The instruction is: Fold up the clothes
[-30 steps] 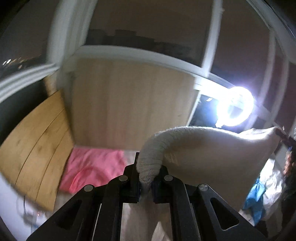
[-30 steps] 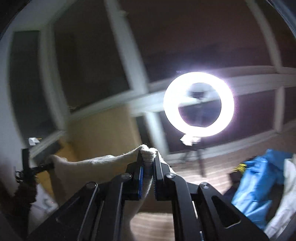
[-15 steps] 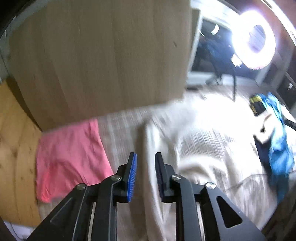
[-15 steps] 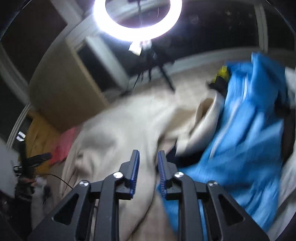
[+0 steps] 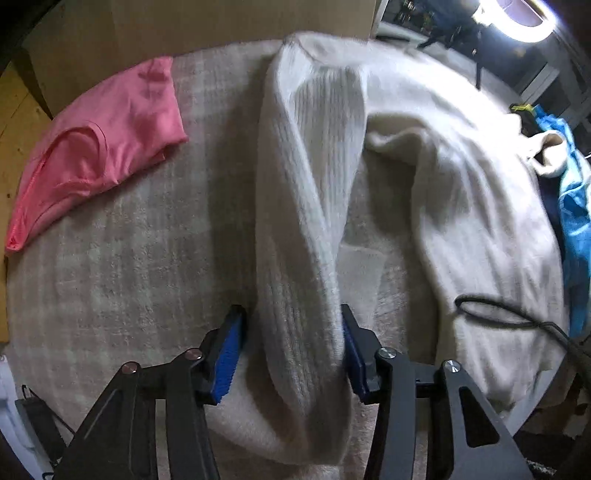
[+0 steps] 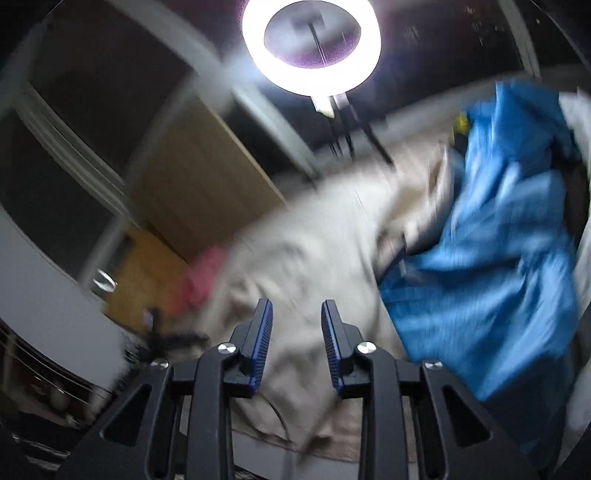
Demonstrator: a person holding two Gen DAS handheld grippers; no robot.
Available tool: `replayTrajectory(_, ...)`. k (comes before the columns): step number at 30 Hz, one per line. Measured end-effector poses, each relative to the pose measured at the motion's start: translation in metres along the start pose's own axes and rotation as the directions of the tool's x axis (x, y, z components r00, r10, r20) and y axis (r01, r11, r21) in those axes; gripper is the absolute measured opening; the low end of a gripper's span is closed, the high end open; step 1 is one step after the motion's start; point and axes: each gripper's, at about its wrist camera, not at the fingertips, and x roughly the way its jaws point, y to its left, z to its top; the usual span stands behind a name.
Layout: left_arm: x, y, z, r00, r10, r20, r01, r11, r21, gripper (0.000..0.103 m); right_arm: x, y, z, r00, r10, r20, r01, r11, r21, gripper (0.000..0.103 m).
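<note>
A cream ribbed sweater [image 5: 424, 177] lies spread and rumpled on a pale checked blanket [image 5: 122, 266]. One long ribbed sleeve [image 5: 299, 229] runs toward the left wrist camera and passes between the blue pads of my left gripper [image 5: 291, 325], whose jaws stand wide open around it. In the blurred right wrist view the same cream sweater [image 6: 306, 258] lies ahead of my right gripper [image 6: 296, 314], which is open with nothing between its fingers.
A folded pink garment [image 5: 96, 147] lies at the left on the blanket, against a wooden panel [image 5: 207, 22]. Blue clothing [image 6: 491, 251] is heaped at the right. A black cable [image 5: 509, 317] crosses the sweater. A bright ring light [image 6: 312, 40] on a tripod stands beyond.
A second ago both grippers held the sweater up in the air, shut on it. They have let go, the sweater has dropped onto the blanket, and both grippers now stand open lower down.
</note>
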Motion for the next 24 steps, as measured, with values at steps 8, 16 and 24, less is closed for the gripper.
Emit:
replayTrajectory(8, -0.001, 0.009, -0.007, 1.0, 0.002, -0.004, -0.002, 1.0, -0.002, 0.035, 0.009, -0.006, -0.01, 0.998, -0.061, -0.02, 0.062, 0.998, 0.008, 0.046)
replayTrajectory(16, -0.044, 0.045, -0.007, 0.988, 0.046, 0.145, -0.033, 0.996, -0.088, 0.011, 0.032, -0.007, -0.031, 0.992, -0.1, -0.071, 0.099, 0.995, -0.02, 0.046)
replayTrajectory(24, -0.104, 0.09, -0.026, 0.929, 0.277, 0.246, -0.211, 0.941, -0.263, 0.028, 0.081, -0.012, -0.077, 0.952, -0.191, -0.239, 0.162, 0.977, -0.138, 0.046)
